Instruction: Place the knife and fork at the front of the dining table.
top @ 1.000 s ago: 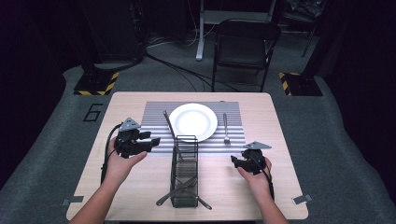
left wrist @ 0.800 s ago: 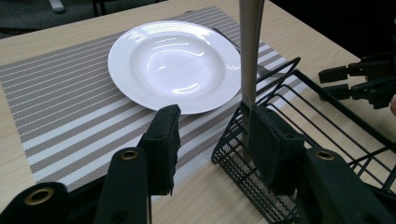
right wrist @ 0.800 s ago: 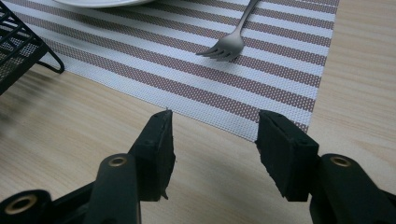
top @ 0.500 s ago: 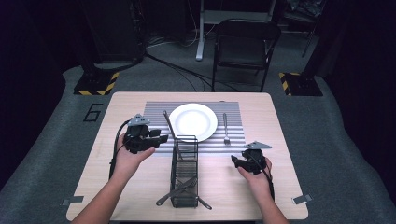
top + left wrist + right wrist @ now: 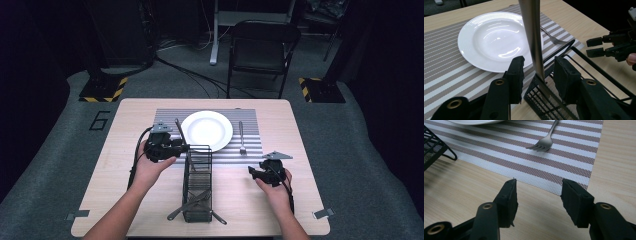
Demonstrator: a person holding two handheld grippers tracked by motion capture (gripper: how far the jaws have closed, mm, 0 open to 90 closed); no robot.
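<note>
A dark room with a black folding chair [image 5: 262,47] and grey carpet surrounds the pale wooden table [image 5: 125,125], where a striped grey placemat [image 5: 250,150] lies. The left gripper [image 5: 537,75] has just been closing its jaws — a long shiny metal utensil handle [image 5: 532,37] stands between them, rising from the black wire basket [image 5: 197,185], the pads not yet touching it. Beyond it sits the round white plate [image 5: 496,40]. The right gripper [image 5: 537,198] hovers with jaws apart over bare wood — the silver fork [image 5: 544,143] just ahead.
</note>
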